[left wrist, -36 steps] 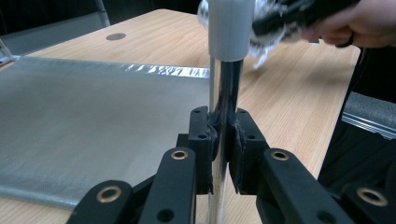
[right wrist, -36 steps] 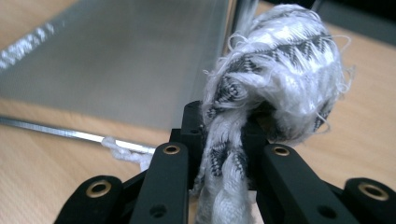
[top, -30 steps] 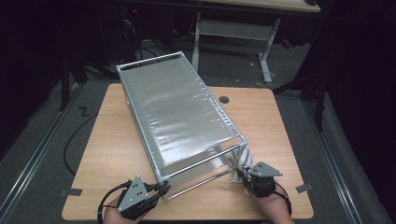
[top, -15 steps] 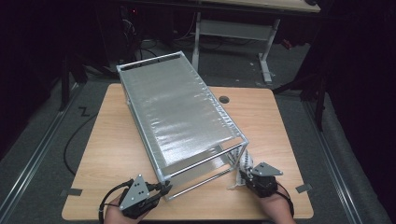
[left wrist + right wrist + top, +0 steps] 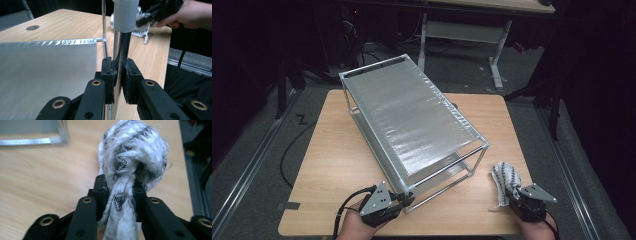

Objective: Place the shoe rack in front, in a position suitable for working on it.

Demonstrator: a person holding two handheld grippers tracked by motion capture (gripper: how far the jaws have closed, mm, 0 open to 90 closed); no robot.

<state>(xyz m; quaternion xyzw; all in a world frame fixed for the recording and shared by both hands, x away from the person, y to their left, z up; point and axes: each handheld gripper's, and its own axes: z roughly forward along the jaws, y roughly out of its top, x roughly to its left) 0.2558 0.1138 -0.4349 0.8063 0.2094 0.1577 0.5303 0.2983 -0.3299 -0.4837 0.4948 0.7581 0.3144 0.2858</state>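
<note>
Cloth (image 5: 505, 179), white with a dark woven pattern, is bunched directly ahead of the right gripper (image 5: 514, 196) in the high view, rising from between its jaws and resting on the wooden table (image 5: 337, 165) near the front right corner. Metal rack (image 5: 412, 120), with a silver sheet across its top, stands to the left of that gripper and apart from the cloth. The left gripper (image 5: 406, 200) sits at the front edge of the table with its jaws against the rack's near corner post (image 5: 407, 192). A hand (image 5: 357, 229) holds the left gripper from below; a second hand (image 5: 537, 231) holds the right one.

Left gripper view: the left gripper (image 5: 119, 75) is clamped on the upright corner post (image 5: 121, 57), jaws narrow with the post touching both pads. The silver sheet (image 5: 47, 75) extends to the left of the jaws. Beyond the post, the cloth (image 5: 142, 31) lies on the table under the other gripper.

Right gripper view: the right gripper (image 5: 119, 192) is closed on the cloth (image 5: 132, 152); a twisted strand passes between the pads and the bulk swells just ahead of them. A rack bar (image 5: 32, 141) lies ahead and to the left, well apart.
</note>
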